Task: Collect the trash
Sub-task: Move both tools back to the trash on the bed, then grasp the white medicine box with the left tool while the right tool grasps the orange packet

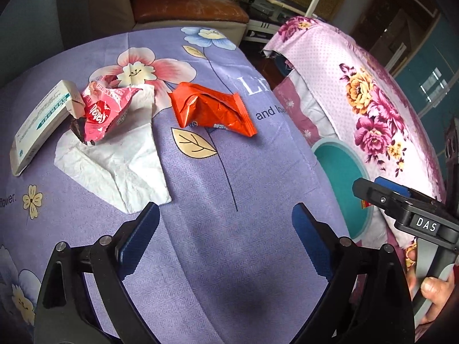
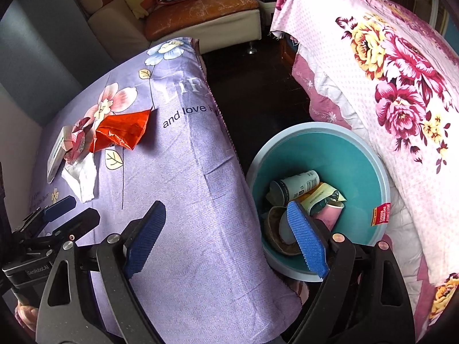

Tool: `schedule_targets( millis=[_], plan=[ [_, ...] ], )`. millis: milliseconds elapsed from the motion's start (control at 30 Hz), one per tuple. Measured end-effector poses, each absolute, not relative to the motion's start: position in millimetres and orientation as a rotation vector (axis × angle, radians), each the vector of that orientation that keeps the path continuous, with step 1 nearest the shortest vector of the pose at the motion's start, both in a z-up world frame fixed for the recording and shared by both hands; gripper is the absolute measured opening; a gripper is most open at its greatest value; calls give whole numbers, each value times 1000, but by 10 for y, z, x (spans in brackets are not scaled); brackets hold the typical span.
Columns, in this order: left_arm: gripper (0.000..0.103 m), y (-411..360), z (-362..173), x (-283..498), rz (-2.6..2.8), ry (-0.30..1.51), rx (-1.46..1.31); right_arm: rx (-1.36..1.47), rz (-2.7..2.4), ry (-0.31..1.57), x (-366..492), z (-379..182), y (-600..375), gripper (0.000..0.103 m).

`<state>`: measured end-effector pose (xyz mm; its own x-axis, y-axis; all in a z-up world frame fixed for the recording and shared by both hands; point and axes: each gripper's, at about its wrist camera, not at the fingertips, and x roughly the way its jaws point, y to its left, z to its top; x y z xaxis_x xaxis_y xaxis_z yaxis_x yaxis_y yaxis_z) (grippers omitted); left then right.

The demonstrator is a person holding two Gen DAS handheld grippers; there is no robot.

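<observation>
Your left gripper [image 1: 225, 238] is hovering with its jaws wide apart and empty over the purple flowered cloth [image 1: 218, 189]. Ahead, an orange wrapper [image 1: 210, 109] is lying apart from a crumpled pink wrapper [image 1: 104, 111] that is resting on a white tissue [image 1: 114, 163], touching a white box [image 1: 43, 123]. At the right, your right gripper [image 1: 401, 200] is showing beside the teal bin [image 1: 341, 169].

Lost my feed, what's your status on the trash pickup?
Left gripper open, empty. Right gripper open, empty, beside the bin. Orange wrapper nearest on table, nothing blocking.
</observation>
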<state>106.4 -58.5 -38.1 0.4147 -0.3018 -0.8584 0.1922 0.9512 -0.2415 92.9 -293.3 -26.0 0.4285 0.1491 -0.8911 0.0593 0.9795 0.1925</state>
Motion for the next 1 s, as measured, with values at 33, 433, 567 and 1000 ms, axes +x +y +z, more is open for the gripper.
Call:
schedule_targets(
  millis=[33, 433, 567, 1000],
  plan=[
    [94, -511, -377, 1068, -300, 1098, -116, 197, 65, 1131, 944, -255, -2873, 83],
    [94, 447, -343, 1277, -173, 1068, -89, 26, 175, 1168, 1357, -260, -2115, 83],
    [94, 814, -312, 1409, -150, 1059, -59, -144, 228, 1184, 1590, -289, -1823, 83],
    [94, 1372, -422, 1920, -208, 1103, 133, -633, 480, 1232, 2240, -552, -1030, 83]
  ],
)
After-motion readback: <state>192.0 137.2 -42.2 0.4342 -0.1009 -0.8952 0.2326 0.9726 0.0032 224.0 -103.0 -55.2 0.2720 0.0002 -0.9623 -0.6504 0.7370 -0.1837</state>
